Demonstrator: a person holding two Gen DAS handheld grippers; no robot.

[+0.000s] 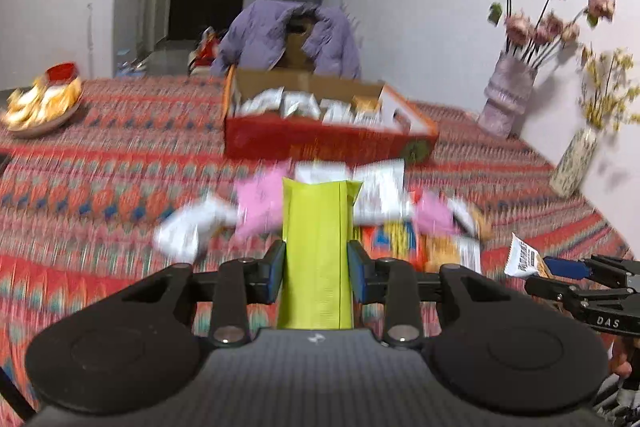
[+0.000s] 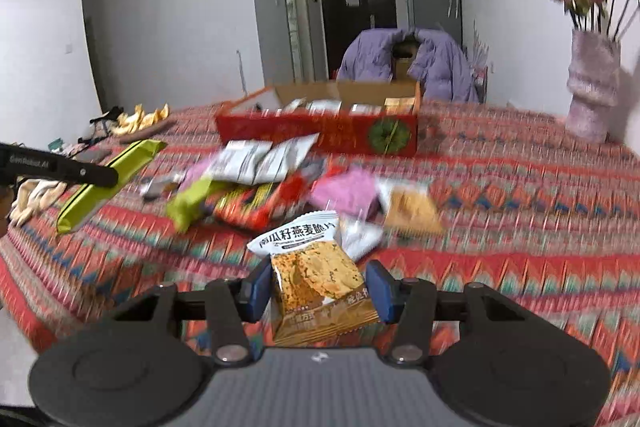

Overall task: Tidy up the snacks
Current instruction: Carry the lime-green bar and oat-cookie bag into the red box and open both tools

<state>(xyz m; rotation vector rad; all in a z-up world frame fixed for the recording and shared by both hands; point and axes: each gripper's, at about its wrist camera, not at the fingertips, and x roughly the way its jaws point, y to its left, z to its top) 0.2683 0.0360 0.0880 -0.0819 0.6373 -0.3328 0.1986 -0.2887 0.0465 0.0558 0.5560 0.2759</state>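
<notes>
Nearest the lens in the left wrist view: left tool [image 1: 316, 263], clamped on a lime-green packet [image 1: 316, 247], blue pads pressing its two long edges, packet standing upright between them and lifted clear of the tabletop [image 1: 100, 167]. In the right wrist view: right tool [image 2: 320, 287], closed on an oat crisp packet [image 2: 316, 267] with a white top and a brown printed lower half, pads against its sides, packet tilted slightly and held above the cloth. Same two holds seen crosswise: the oat crisp packet at the far right edge of the left view, the lime-green packet slanting in from the left edge of the right view.

Beyond both tools, a loose pile of snacks [image 2: 280, 187] on the patterned red cloth: pink, white, orange-red and another lime-green packet, much blurred. Behind the pile, near the middle of the tabletop, an open red cardboard box [image 1: 320, 139] already holding several white packets. Far left, a plate of yellowish pieces [image 1: 40, 107]. Right side, against the wall, a pale ribbed vase of dried pink flowers [image 1: 506, 99] and a smaller bottle with yellow sprigs [image 1: 572, 163]. Behind the box, a purple jacket [image 1: 280, 39] draped over a chair.
</notes>
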